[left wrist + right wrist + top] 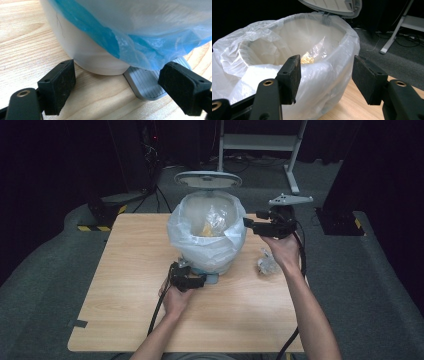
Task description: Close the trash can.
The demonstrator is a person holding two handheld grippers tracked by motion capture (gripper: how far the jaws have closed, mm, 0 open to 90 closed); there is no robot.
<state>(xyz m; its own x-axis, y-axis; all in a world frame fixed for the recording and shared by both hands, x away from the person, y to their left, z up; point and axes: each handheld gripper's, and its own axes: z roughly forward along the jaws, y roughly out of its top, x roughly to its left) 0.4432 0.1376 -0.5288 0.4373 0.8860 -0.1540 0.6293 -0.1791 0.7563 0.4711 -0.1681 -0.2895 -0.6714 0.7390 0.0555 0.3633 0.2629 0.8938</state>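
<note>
A white pedal bin (200, 262) lined with a pale plastic bag (207, 245) stands mid-table, its lid (207, 179) tipped up. Inside lies a clear wrapper with something yellow (212, 226), also seen down in the bag (308, 58). My left gripper (189, 281) sits low at the bin's front, open. Its jaws straddle the bin's base (95, 60), and the grey ribbed pedal (147, 85) is by the right jaw. My right gripper (250, 225) hovers open at the bin's right rim, with nothing between its fingers (325, 75). The bag's rim (324, 67) lies just beyond them.
A crumpled clear plastic piece (267, 263) lies on the wooden table (130, 285) under my right wrist. Behind the table, dark floor holds a white frame (292, 165) and a yellow-and-black striped block (95, 227). Cables trail from both grippers toward the near edge.
</note>
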